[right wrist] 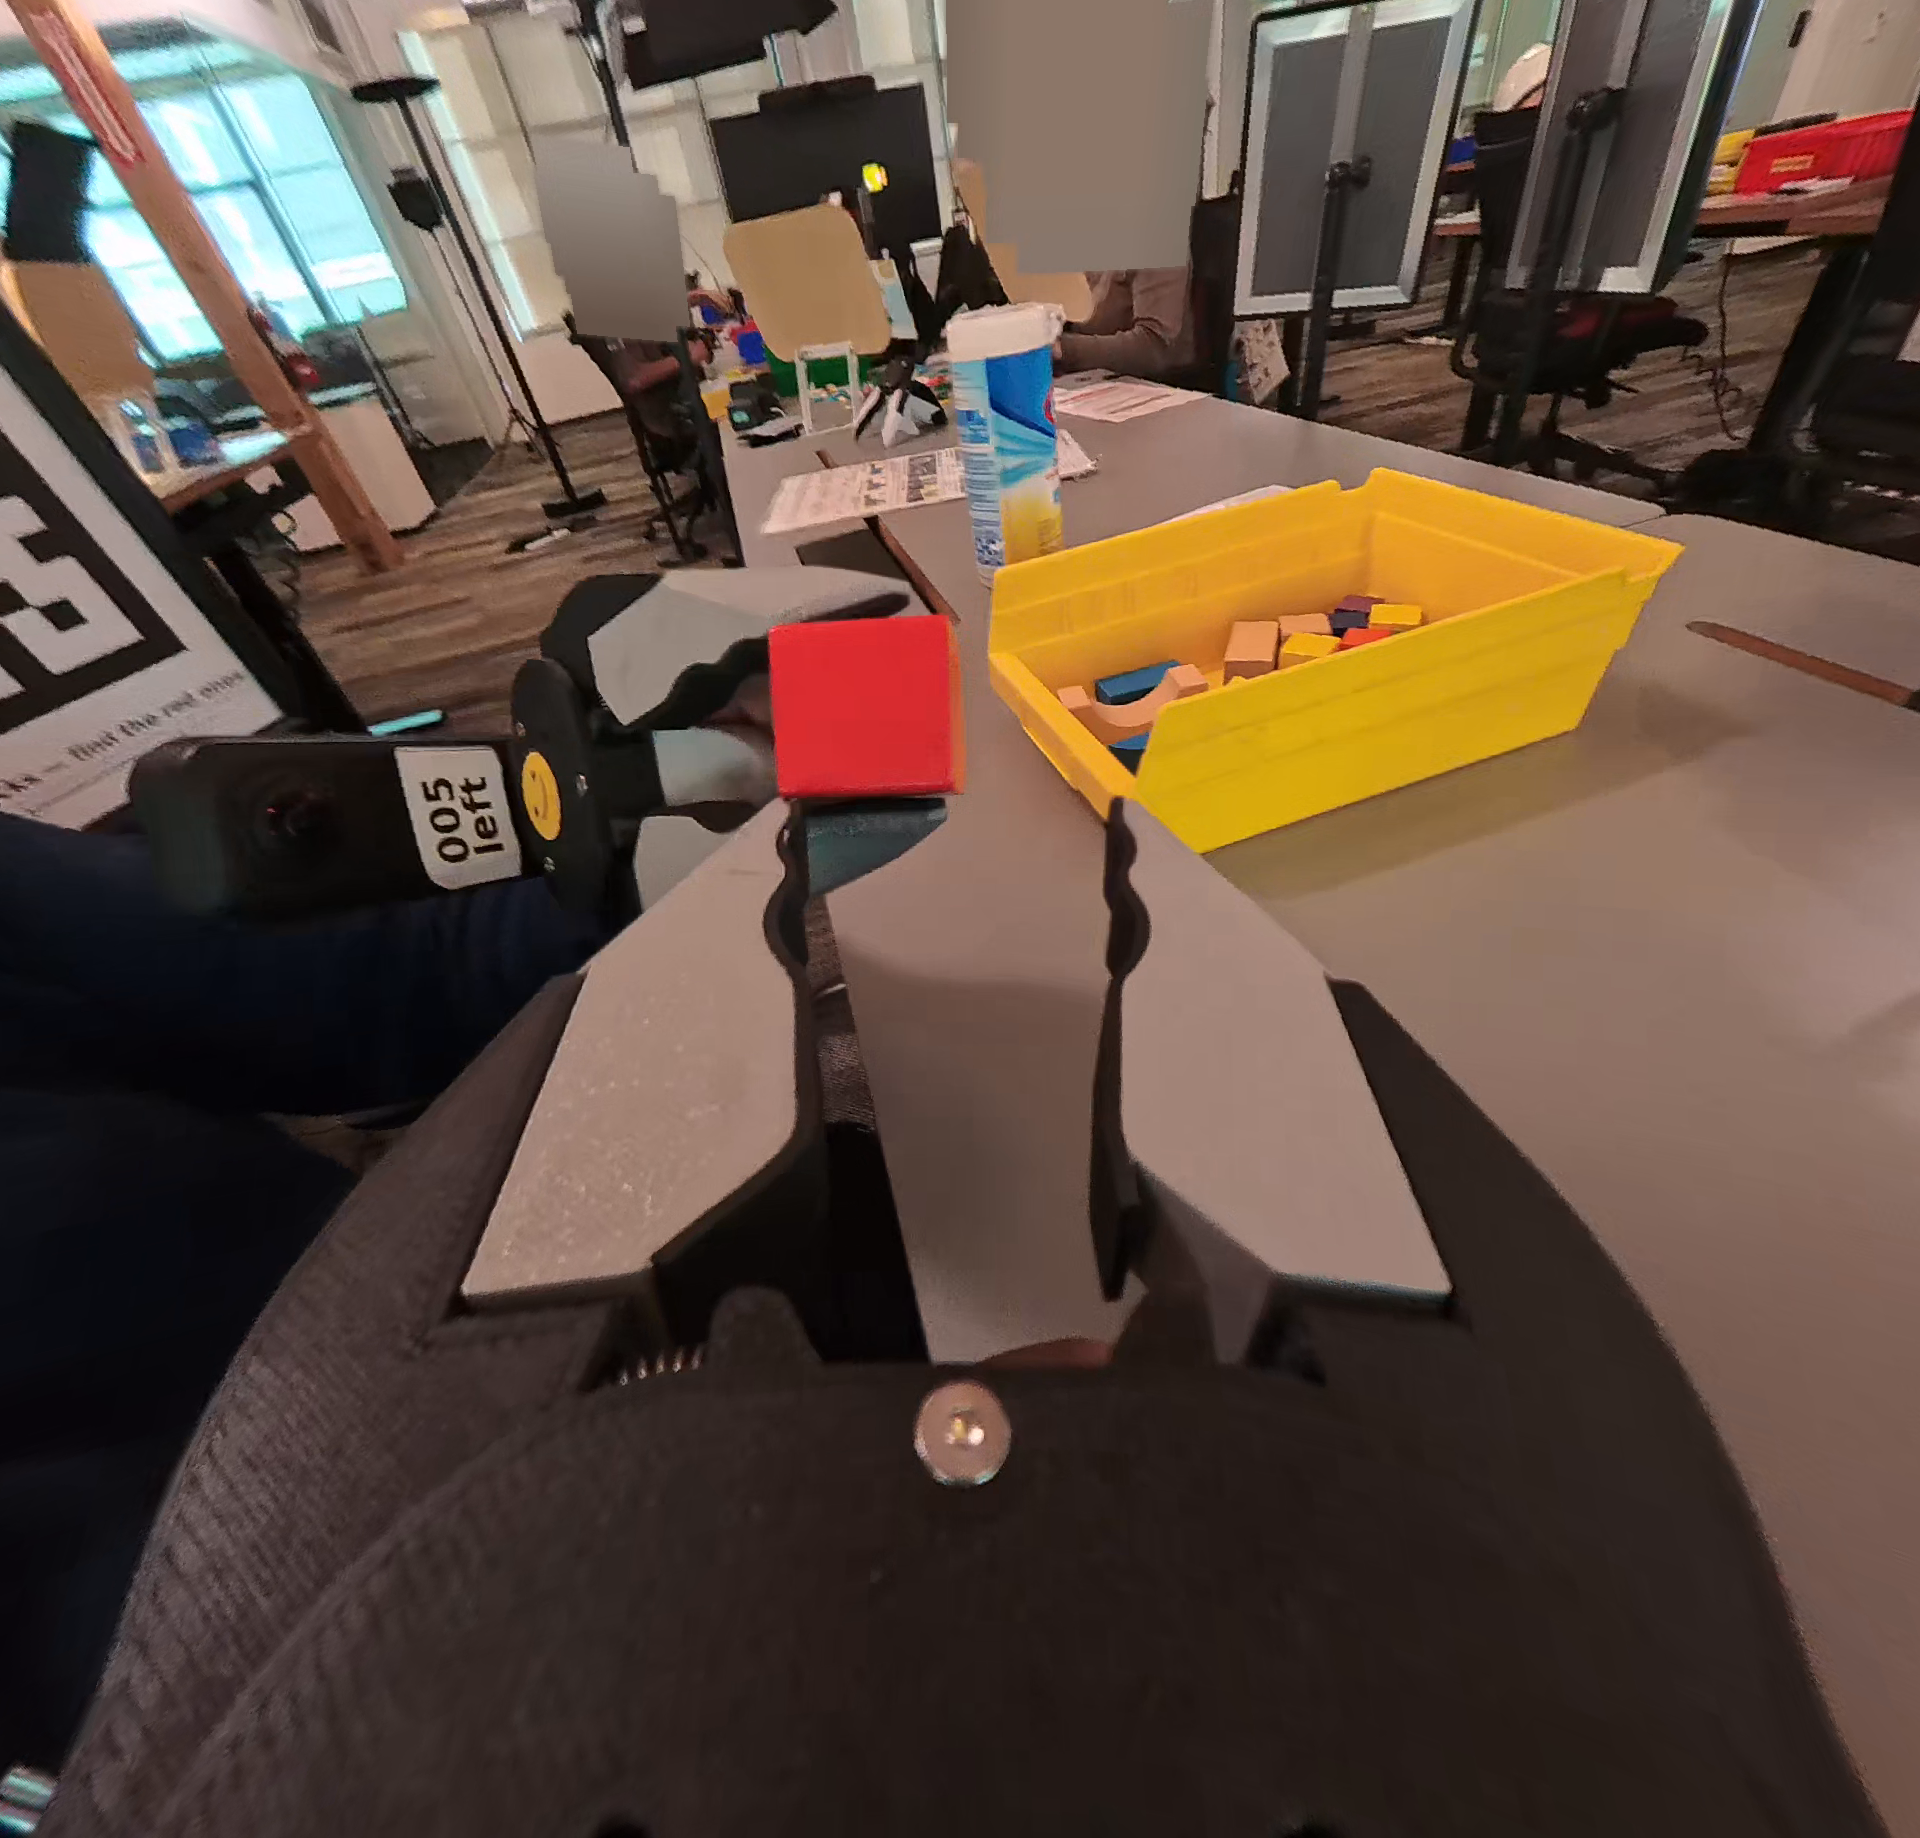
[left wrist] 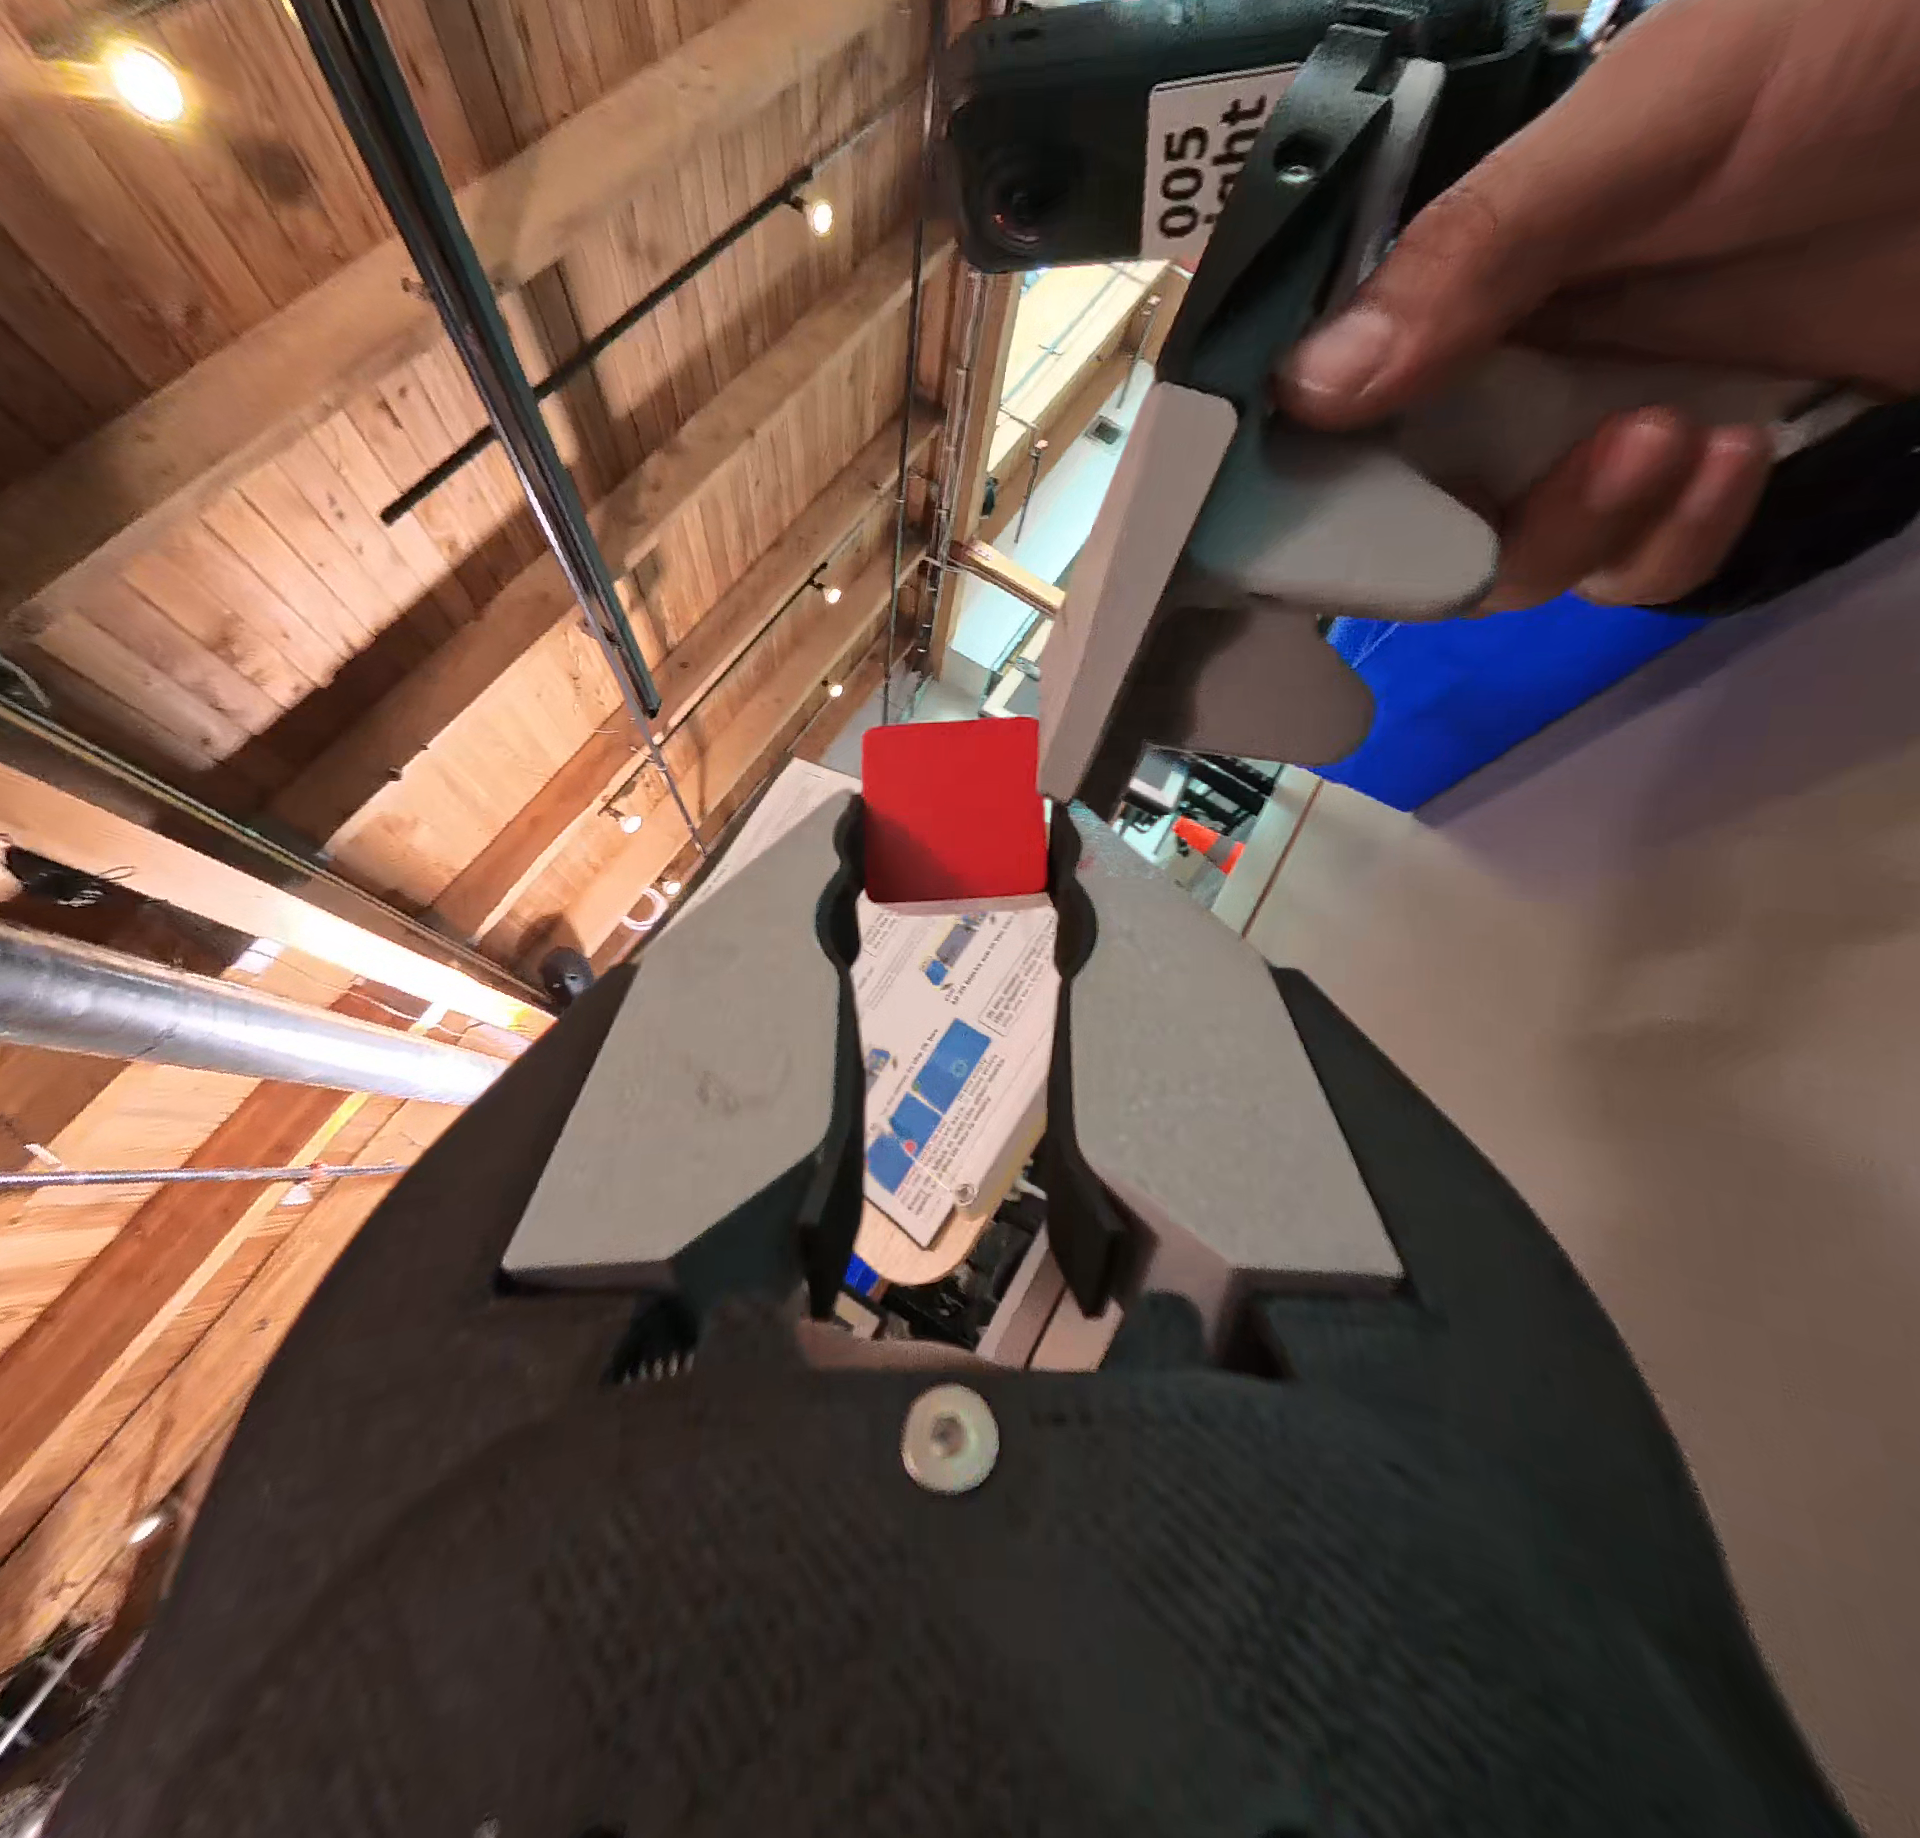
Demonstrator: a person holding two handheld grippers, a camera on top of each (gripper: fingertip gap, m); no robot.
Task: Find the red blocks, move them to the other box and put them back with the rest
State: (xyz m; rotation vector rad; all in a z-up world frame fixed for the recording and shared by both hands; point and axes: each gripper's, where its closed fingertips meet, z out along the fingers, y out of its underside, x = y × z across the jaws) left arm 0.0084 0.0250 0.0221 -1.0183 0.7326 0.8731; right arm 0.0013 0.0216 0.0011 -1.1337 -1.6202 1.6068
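Grey tabletop [right wrist: 1558, 957] in an open office holds a yellow bin [right wrist: 1351, 728] of mixed wooden blocks. Off its left edge, the left gripper [left wrist: 951, 853] grips a red cube [right wrist: 864, 705] in mid-air; the right gripper [right wrist: 951, 832] gapes empty just beside it. Judging by this, the cube awaits transfer. It looks glossy and sharp-edged.

glossy yellow plastic bin [right wrist: 1320, 749], smooth red block [right wrist: 864, 705]

Block [right wrist: 864, 705] up between left gripper's [right wrist: 774, 718] fingers, just ahead of right gripper [right wrist: 951, 822]; bin [right wrist: 1351, 749] w/ blocks to right on table [right wrist: 1558, 957], canister [right wrist: 1006, 438] behind it.
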